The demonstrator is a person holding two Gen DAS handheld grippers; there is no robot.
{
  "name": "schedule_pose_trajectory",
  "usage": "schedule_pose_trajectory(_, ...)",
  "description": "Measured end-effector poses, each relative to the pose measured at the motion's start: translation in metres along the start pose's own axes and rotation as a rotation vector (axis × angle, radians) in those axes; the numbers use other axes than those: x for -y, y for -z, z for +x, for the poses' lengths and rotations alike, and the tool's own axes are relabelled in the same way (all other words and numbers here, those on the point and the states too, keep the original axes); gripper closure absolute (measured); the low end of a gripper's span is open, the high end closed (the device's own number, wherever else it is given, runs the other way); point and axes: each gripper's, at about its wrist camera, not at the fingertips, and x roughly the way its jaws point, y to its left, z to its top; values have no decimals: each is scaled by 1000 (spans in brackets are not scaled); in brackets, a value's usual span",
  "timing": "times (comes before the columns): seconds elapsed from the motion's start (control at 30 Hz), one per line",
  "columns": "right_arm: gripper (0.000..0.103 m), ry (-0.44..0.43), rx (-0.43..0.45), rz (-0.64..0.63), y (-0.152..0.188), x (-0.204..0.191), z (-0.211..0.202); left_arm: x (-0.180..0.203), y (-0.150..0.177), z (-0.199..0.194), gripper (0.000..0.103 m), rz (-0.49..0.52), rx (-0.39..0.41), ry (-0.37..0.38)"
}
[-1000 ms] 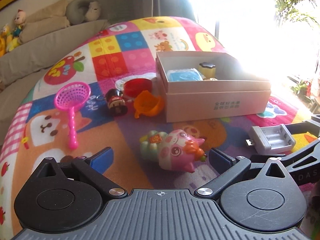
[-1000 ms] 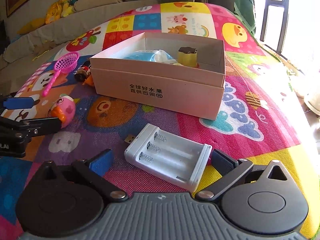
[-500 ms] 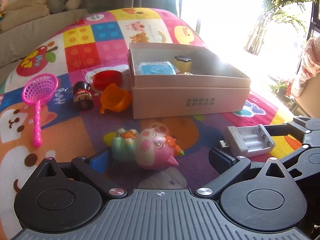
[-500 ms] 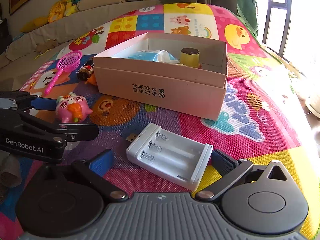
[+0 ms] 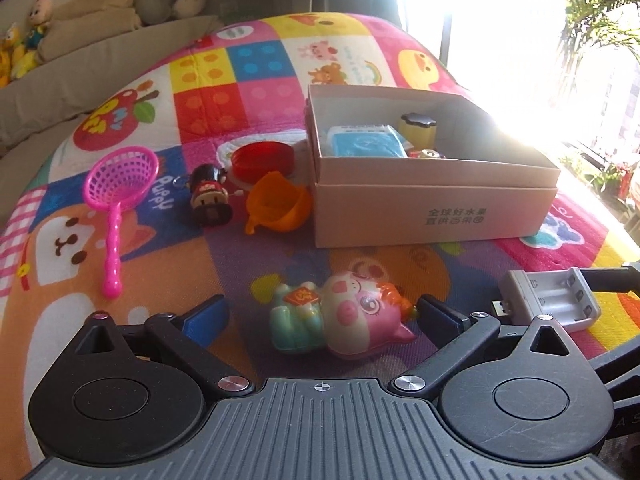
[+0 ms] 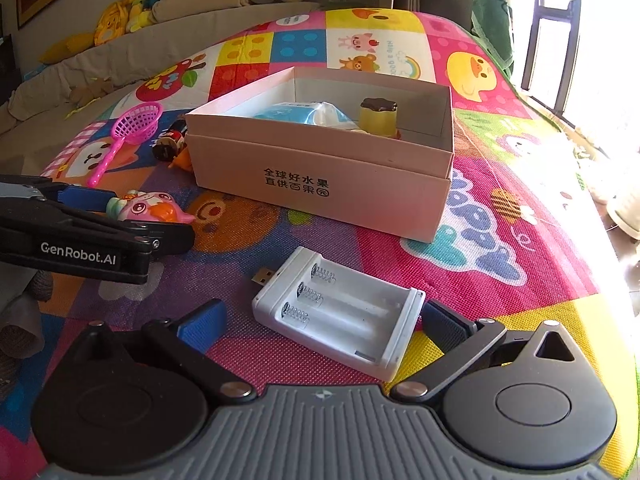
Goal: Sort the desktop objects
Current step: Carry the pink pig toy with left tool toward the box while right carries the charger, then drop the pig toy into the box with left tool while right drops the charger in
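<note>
A pink pig toy (image 5: 344, 322) lies on the colourful play mat between the open fingers of my left gripper (image 5: 322, 316); it also shows in the right wrist view (image 6: 150, 209). A white battery charger (image 6: 340, 312) lies between the open fingers of my right gripper (image 6: 322, 320), its right end against the right finger; it also shows in the left wrist view (image 5: 550, 298). A cardboard box (image 5: 432, 208) stands behind, holding a blue packet (image 5: 362, 142) and a yellow jar (image 5: 418, 128).
Left of the box lie a pink toy net (image 5: 118, 186), a small dark figurine (image 5: 208, 196), an orange funnel (image 5: 276, 204) and a red lid (image 5: 262, 158). A sofa with stuffed toys (image 6: 132, 12) lies beyond the mat. Bright windows are at the right.
My left gripper has closed in on the pig toy, which now sits between its fingers. My right gripper has stayed around the charger.
</note>
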Motion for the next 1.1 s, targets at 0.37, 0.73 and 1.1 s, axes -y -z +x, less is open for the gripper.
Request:
schedule_pose_trajectory(0.37,20,-8,-15,24,-2,13,-13,-7,18,-30,25,7,13,-27)
schedule_pose_trajectory(0.73,22,89,352,44,-85,67,-102,31,-71,-42,25,94,258,93)
schedule_pose_trajectory(1.1,22,132,385,92,-120,101,-90,37,-80,-7,6,68,253,96)
